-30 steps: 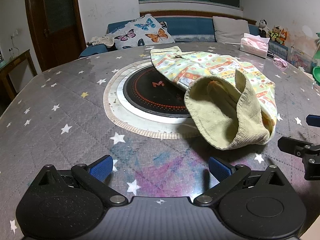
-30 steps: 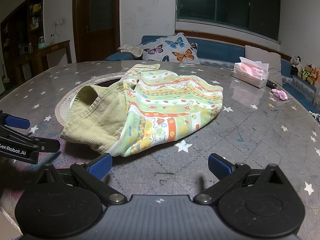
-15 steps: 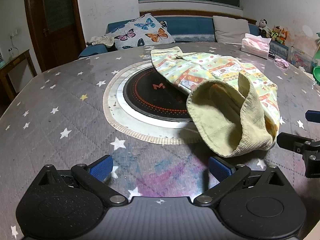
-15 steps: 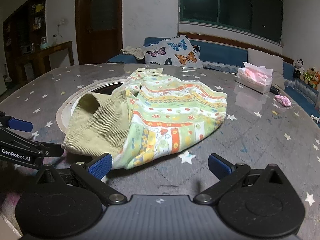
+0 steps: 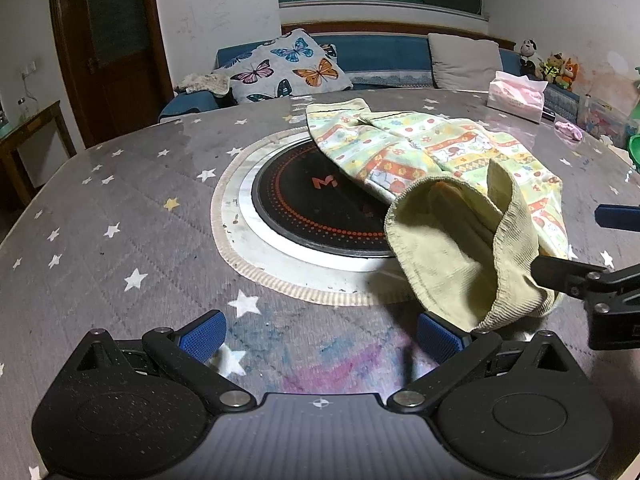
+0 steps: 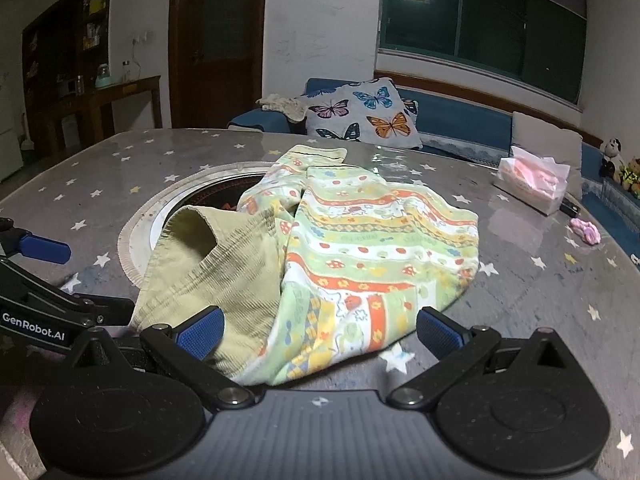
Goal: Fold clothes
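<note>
The patterned garment (image 6: 360,248) is spread on the star-printed desk (image 5: 120,208), partly over the round cooktop (image 5: 312,208). Both the left hand-held gripper (image 5: 320,334) and right hand-held gripper (image 6: 318,330) are held spread wide at its ribbed hem, nothing pinched.

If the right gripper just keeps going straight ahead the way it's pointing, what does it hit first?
Most likely the patterned garment: its near hem lies between the open fingers of the right gripper, just ahead. How high the fingers ride above the table is unclear.
</note>
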